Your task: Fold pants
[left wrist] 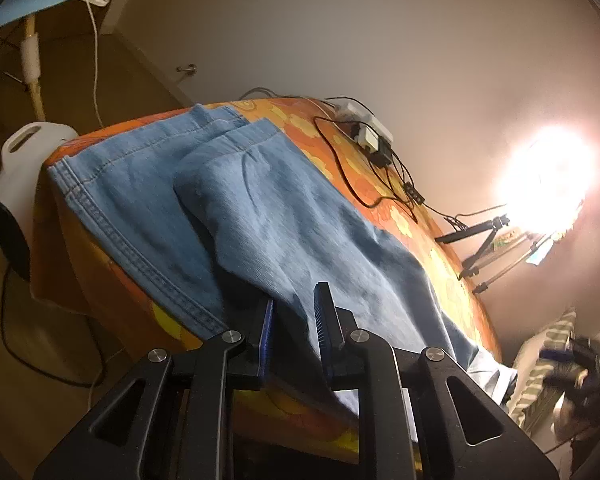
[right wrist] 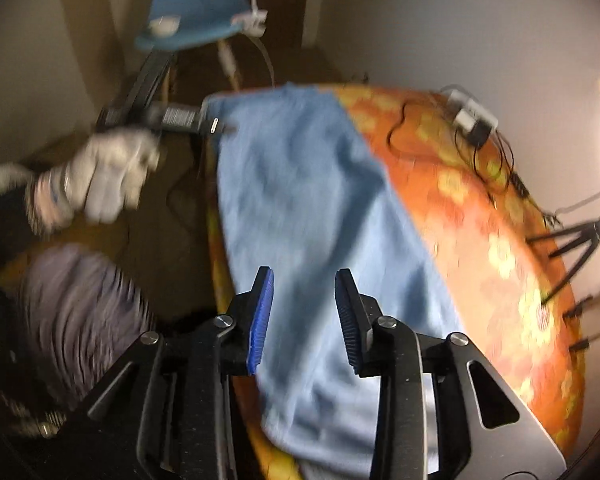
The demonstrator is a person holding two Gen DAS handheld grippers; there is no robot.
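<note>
Light blue jeans (left wrist: 260, 216) lie folded over on a table with an orange flowered cloth (left wrist: 432, 224), the stitched hem at the far left corner. My left gripper (left wrist: 296, 316) sits low at the near edge. Its blue pads stand slightly apart, with a fold of denim showing in the gap and not pinched. In the right wrist view, which is motion-blurred, the jeans (right wrist: 308, 208) stretch away from me. My right gripper (right wrist: 304, 312) hovers open above them with nothing held. A gloved hand (right wrist: 108, 176) holds the left gripper (right wrist: 216, 126) at the jeans' far left edge.
A white power strip with plugs and black cables (left wrist: 368, 136) lies on the table's far right side. A bright lamp (left wrist: 548, 180) and tripod legs (left wrist: 484, 252) stand beyond the right edge. A white and black appliance (left wrist: 16, 196) sits left of the table, below a blue lampshade (right wrist: 192, 4).
</note>
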